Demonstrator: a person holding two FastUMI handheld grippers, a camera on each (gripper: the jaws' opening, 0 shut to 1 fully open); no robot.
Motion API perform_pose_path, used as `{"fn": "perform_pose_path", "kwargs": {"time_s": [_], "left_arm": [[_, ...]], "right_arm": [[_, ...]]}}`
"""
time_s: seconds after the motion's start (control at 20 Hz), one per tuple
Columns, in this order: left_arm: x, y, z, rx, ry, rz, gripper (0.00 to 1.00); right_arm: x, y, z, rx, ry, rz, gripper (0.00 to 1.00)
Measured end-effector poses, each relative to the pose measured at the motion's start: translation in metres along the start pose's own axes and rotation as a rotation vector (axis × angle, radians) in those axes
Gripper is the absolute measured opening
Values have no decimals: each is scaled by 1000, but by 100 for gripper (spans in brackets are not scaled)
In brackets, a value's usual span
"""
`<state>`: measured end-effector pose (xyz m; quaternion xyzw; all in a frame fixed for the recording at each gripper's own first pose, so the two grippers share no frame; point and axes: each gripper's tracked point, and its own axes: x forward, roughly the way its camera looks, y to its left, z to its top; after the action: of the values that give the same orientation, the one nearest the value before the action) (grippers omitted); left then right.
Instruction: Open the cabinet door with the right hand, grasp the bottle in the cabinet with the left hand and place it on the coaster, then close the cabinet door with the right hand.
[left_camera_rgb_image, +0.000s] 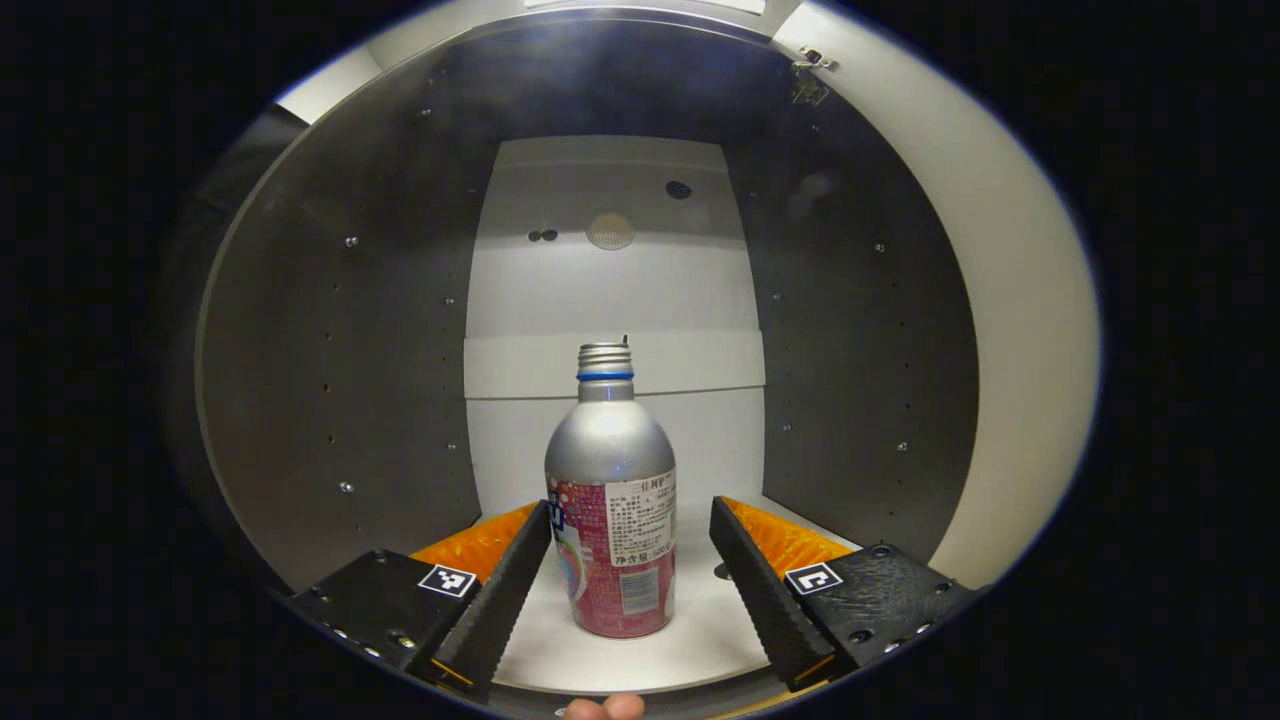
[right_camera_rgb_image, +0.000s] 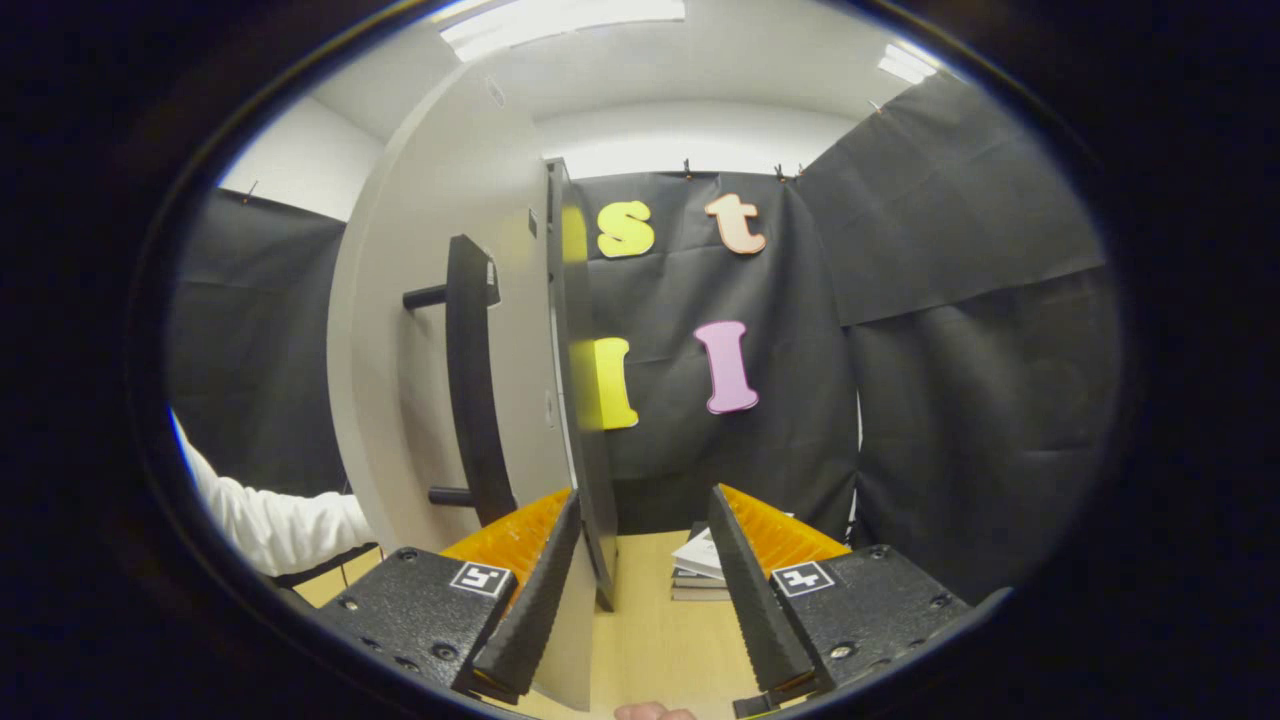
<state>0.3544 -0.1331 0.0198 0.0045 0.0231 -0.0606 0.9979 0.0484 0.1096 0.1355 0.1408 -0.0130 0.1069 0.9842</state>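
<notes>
Silver bottle with pink label; white cabinet door, black handle.

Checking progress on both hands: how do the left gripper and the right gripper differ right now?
The left gripper reaches into the cabinet, fingers either side of the bottle; the right gripper is outside, fingers astride the open door edge. The left faces the white back wall, the right the black cloth. Both are open, gripping nothing.

Bottle upright on the cabinet floor, centre frame, between the left tongs, door edge-on left of centre, books on table behind right tongs
</notes>
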Motion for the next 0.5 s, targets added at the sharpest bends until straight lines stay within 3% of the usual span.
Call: {"fn": "perform_pose_path", "kwargs": {"time_s": [0.2,0.25,0.3,0.4,0.45,0.5], "left_arm": [[9,1,-3,4,7,5,95],[9,5,-3,3,4,13,92],[10,6,-3,5,6,20,79],[6,16,1,34,-9,66,78],[4,17,4,29,-22,61,87],[1,16,6,17,-30,44,75]], "right_arm": [[4,0,-2,6,6,3,80],[4,0,-2,8,6,2,81],[5,-1,-2,10,7,2,81],[5,-1,-3,20,8,2,81],[6,-1,-3,21,9,0,81],[5,-1,-2,18,8,-2,81]]}}
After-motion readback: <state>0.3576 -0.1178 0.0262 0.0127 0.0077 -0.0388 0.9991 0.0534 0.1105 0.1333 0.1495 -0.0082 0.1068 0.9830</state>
